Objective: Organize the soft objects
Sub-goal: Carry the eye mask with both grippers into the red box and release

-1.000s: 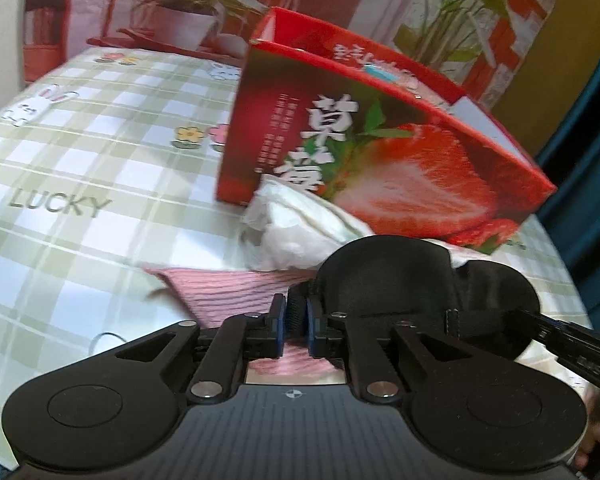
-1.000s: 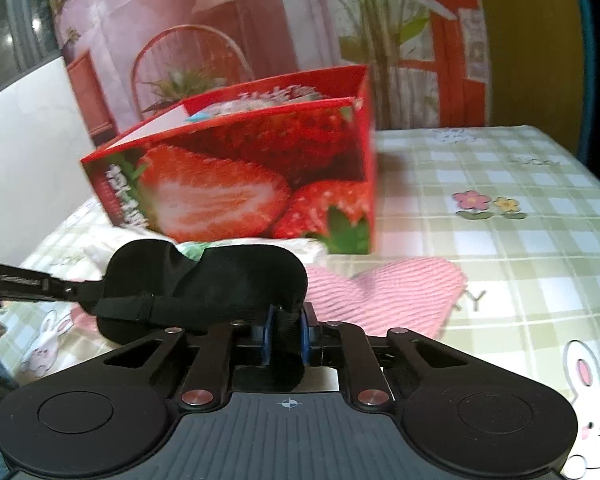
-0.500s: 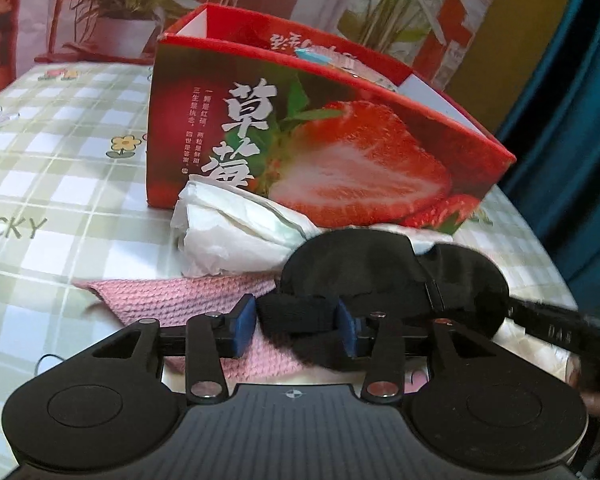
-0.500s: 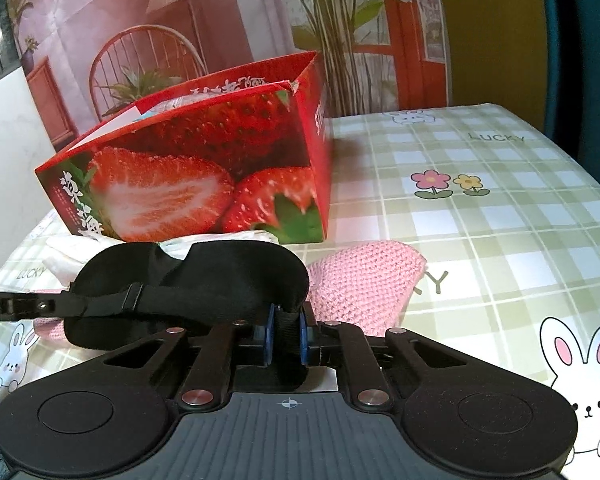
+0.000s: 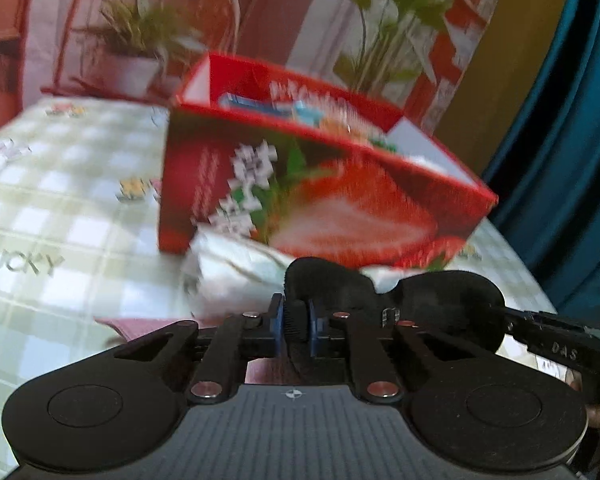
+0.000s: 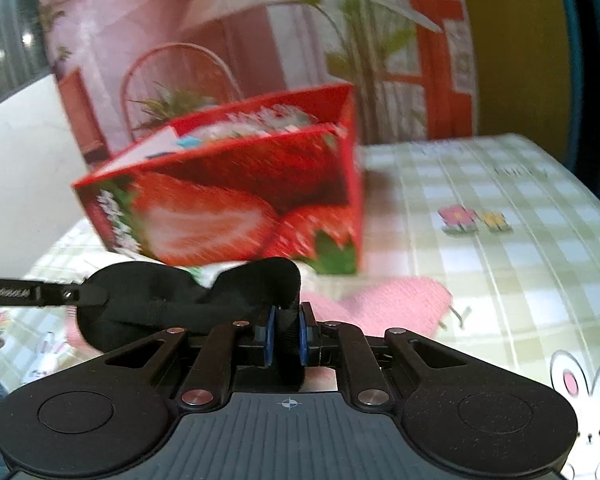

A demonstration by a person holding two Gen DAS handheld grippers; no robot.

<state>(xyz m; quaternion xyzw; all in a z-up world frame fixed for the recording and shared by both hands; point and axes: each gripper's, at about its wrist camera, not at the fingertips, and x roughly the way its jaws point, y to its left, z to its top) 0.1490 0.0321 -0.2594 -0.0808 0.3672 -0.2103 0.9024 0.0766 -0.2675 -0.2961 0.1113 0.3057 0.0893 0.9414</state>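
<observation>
A black sleep mask [image 5: 432,304] hangs stretched between my two grippers, lifted above the table. My left gripper [image 5: 296,322] is shut on its left end. My right gripper [image 6: 287,334] is shut on its other end [image 6: 260,284]. The red strawberry box [image 5: 324,196] stands open just behind the mask and also shows in the right wrist view [image 6: 236,200], with some packets inside. A crumpled white cloth [image 5: 236,276] lies against the box front. A pink knitted cloth [image 6: 396,304] lies on the table under the mask.
The table wears a green checked cloth [image 5: 60,216] with "LUCKY" lettering and rabbit prints [image 6: 588,408]. A printed backdrop with plants hangs behind [image 5: 148,40]. A blue curtain [image 5: 572,140] is at the right.
My left gripper opened half a second ago and has shut again on the mask's end. Both grippers have risen with the mask, so the box top now shows.
</observation>
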